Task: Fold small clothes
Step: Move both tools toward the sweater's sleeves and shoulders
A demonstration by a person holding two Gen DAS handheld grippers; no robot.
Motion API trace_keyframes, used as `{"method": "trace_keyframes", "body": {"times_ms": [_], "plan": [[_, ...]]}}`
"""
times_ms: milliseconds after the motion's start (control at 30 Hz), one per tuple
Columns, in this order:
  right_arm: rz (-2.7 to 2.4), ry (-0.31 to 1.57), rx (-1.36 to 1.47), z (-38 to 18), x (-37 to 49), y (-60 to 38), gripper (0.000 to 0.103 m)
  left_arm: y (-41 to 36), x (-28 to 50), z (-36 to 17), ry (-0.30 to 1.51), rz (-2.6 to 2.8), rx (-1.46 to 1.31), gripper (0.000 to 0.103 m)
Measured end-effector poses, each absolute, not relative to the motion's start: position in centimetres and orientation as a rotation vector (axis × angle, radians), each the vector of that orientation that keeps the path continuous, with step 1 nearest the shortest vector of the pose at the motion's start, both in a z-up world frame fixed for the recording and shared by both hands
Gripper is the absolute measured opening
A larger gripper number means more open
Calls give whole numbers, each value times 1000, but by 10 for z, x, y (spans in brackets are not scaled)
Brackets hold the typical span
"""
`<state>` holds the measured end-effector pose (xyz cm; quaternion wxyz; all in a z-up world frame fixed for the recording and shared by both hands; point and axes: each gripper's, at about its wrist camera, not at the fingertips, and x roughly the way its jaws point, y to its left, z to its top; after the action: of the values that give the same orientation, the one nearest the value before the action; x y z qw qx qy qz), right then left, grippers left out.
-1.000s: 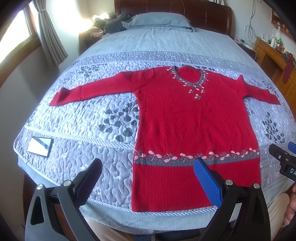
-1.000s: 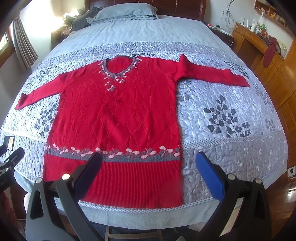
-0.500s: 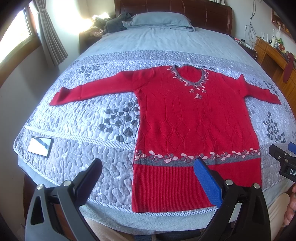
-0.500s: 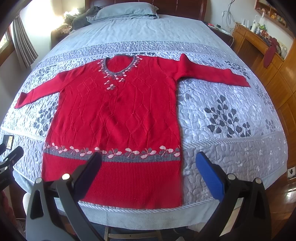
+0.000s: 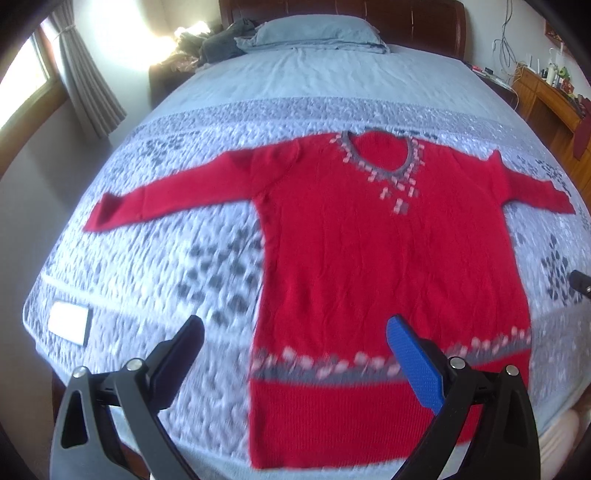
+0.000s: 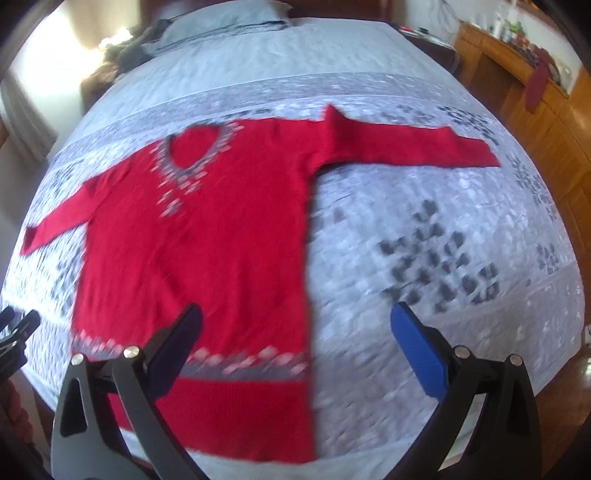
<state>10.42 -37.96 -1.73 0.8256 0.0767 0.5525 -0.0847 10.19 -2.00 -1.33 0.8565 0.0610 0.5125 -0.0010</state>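
A red knitted sweater (image 5: 369, 266) (image 6: 207, 236) lies flat, face up, on the quilted bedspread, both sleeves spread out and a grey flowered band near the hem. My left gripper (image 5: 295, 332) hovers open above the sweater's lower left edge, nothing between its fingers. My right gripper (image 6: 295, 321) hangs open over the sweater's lower right side seam, also holding nothing. Both views are blurred by motion. The left sleeve (image 5: 177, 195) and right sleeve (image 6: 406, 144) lie straight out on the quilt.
The grey patterned bedspread (image 5: 147, 266) covers a wide bed with a pillow (image 5: 317, 33) at the head. A white card-like object (image 5: 68, 323) lies near the bed's front left corner. A wooden dresser (image 6: 535, 92) stands to the right; a curtain (image 5: 88, 85) hangs left.
Both grippers have moved forward over the bed toward the sweater, so the hem sits lower in each view. The right view has swung to the right. Both stay open.
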Motion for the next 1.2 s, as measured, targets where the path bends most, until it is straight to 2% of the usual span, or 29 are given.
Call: {"method": "trace_keyframes", "body": {"times_ms": [200,433,633,900,967,1033,1067,1133,1200], "plan": [[-339,1232,222,-36,189,-537,101,-96,202,-18,1054,-34,114,99],[-445,1306,296,-76,259,-691,100,-213,300,-51,1093,-108,108,99],[-427,1375,357,-112,287,-754,100,-307,348,-83,1112,-143,143,99],[-407,1374,513,-147,296,-819,100,-348,361,-112,1126,-169,181,99],[-410,1360,541,-149,294,-826,93,-345,360,-117,1130,-166,195,99],[-440,1360,514,-148,293,-828,66,-337,360,-121,1136,-151,205,99],[-442,1352,496,-145,291,-828,60,-330,359,-121,1140,-141,203,99],[-421,1339,478,-140,287,-826,27,-320,357,-122,1147,-131,197,99],[-364,1315,536,-135,280,-824,9,-310,356,-123,1154,-122,197,99]]}}
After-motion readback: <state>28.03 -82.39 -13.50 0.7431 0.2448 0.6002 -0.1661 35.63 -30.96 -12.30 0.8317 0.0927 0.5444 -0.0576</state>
